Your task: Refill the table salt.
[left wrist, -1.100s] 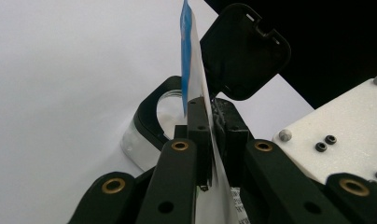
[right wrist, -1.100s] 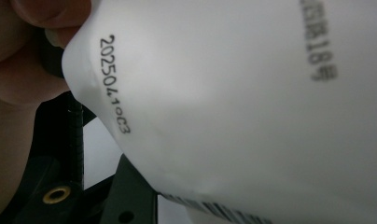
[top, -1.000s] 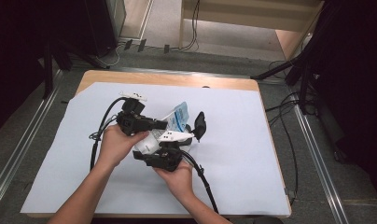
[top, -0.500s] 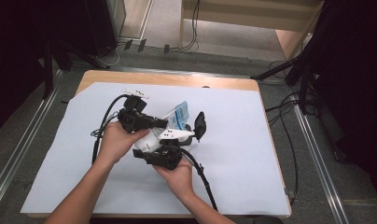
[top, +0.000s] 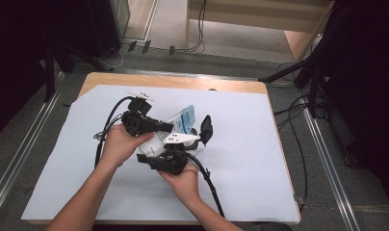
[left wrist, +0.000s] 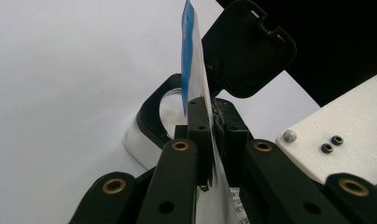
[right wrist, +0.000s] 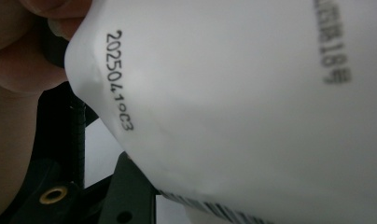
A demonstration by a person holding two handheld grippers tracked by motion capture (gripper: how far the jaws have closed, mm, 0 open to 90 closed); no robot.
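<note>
Two grippers share one load: a soft white plastic pouch with a blue printed top edge [top: 187,118], held just above the middle of the table, over a clear container with a black rim and a black flip lid standing open [top: 205,130]. The left gripper [left wrist: 200,119] has its jaws pressed together on the pouch's thin upper seam; the right gripper [top: 169,161] seems to cradle the pouch's white body [right wrist: 252,102], though I cannot tell whether its jaws actually press on it.

The work looks like tipping or emptying the pouch into the container. To do it well, keep the seam pinched firmly, line the pouch's mouth up over the round opening [left wrist: 170,100] before tilting, and let the right gripper support the weight without crushing the body.

The raised lid [left wrist: 249,46] stands close beside the pouch and could catch it. Black cables [top: 108,122] trail near both hands across the pale sheet covering the table [top: 260,168].
</note>
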